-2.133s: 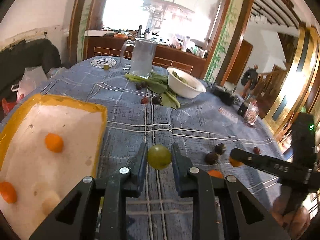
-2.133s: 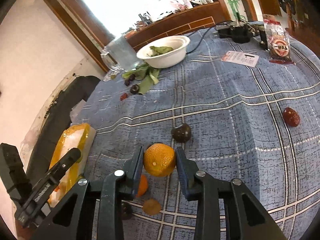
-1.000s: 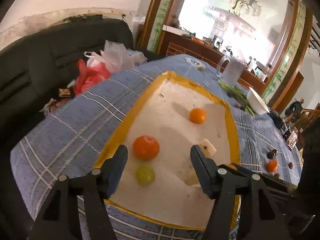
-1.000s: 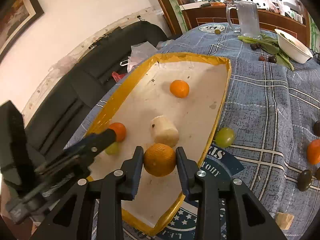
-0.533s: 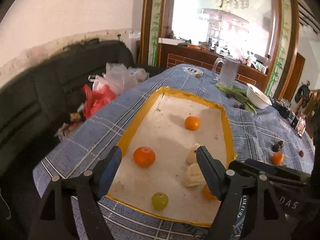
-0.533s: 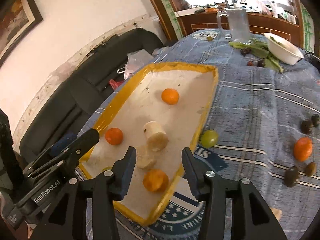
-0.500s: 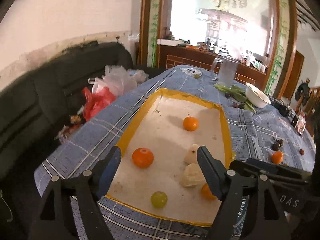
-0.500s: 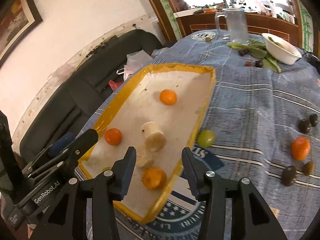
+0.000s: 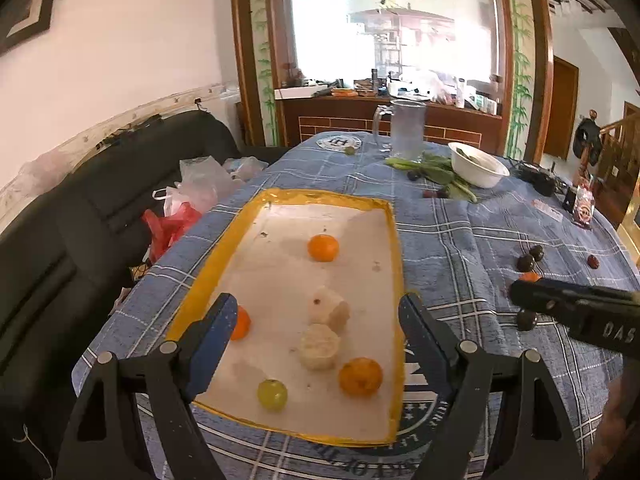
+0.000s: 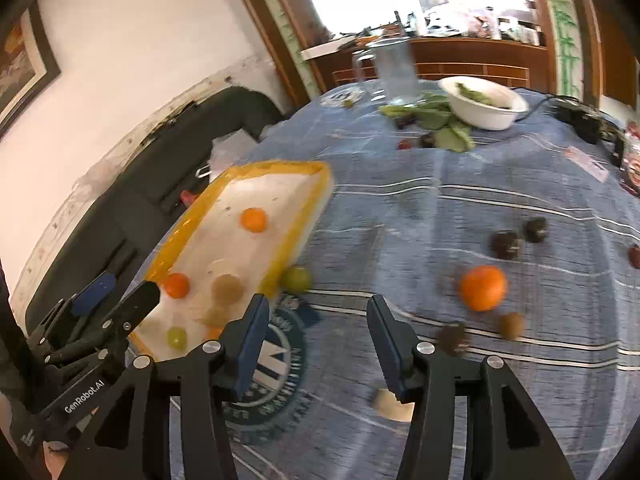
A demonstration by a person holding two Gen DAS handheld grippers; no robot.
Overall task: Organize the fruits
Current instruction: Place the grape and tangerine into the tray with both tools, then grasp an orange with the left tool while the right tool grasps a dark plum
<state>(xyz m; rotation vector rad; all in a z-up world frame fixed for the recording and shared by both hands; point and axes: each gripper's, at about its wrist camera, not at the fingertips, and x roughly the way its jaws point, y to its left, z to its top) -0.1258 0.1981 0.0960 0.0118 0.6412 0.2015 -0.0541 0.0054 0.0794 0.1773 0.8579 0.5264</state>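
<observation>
A yellow-rimmed white tray (image 9: pixel 244 224) lies on the blue checked tablecloth. In it are three oranges, the nearest (image 9: pixel 360 376) at the front right, a green grape (image 9: pixel 272 394) and two pale banana pieces (image 9: pixel 320 346). My left gripper (image 9: pixel 316 336) is open and empty above the tray's near end. My right gripper (image 10: pixel 316 332) is open and empty over the cloth, right of the tray (image 10: pixel 316 192). An orange (image 10: pixel 482 287), a green grape (image 10: pixel 296 278) and several dark fruits (image 10: pixel 506 245) lie loose on the cloth.
A glass pitcher (image 9: pixel 406 130), green leaves and a white bowl (image 9: pixel 478 168) stand at the table's far end. A black sofa (image 9: pixel 60 220) with plastic bags is left of the table. A pale fruit piece (image 10: pixel 390 402) lies near the right gripper's finger.
The right gripper let go of its orange in the tray, opened, and swung right over the cloth. The left gripper dropped its green grape in the tray earlier and has drawn back.
</observation>
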